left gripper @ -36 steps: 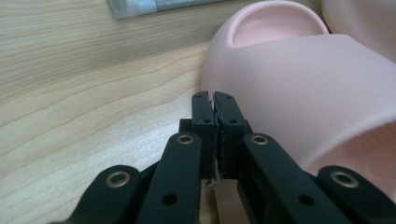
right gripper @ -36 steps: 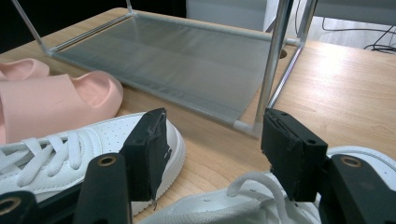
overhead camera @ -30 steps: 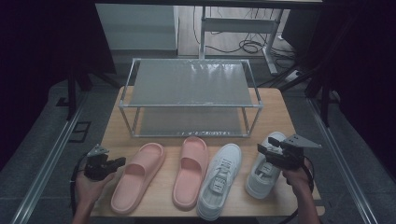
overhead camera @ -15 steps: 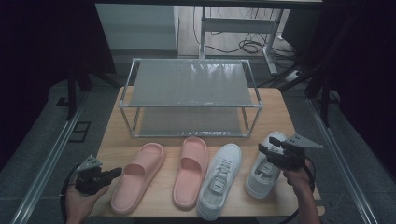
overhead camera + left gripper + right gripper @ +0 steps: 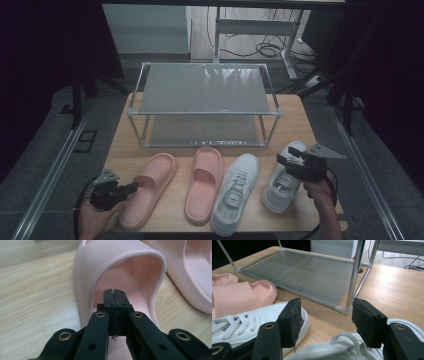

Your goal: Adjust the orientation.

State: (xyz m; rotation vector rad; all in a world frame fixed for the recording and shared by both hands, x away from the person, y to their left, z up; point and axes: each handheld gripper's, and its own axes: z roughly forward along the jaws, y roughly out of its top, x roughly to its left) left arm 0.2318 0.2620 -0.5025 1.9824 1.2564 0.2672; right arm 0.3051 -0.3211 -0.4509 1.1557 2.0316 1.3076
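On the wooden table [image 5: 310, 125] lie two pink slippers and two white sneakers in a row. My left gripper [image 5: 133, 186] is shut with nothing between its jaws, low at the left slipper [image 5: 152, 180]. In the left gripper view its closed tips [image 5: 115, 293] point into the opening under that slipper's strap [image 5: 120, 257], over the footbed. My right gripper [image 5: 283, 160] hangs open just above the rightmost sneaker [image 5: 280, 192]. In the right gripper view its pads [image 5: 292, 320] stand wide apart over that sneaker's laces [image 5: 342, 338], gripper midpoint [image 5: 329, 323].
A metal two-shelf shoe rack [image 5: 202, 87] stands across the back of the table; its lower shelf [image 5: 307, 275] is bare. The second slipper [image 5: 204, 182] and second sneaker [image 5: 235, 192] lie between the grippers. Bare wood lies to the right of the rack [image 5: 397, 287].
My left gripper has drawn back toward the person and then swung right, up to the left slipper. The right gripper and all the shoes have stayed put.
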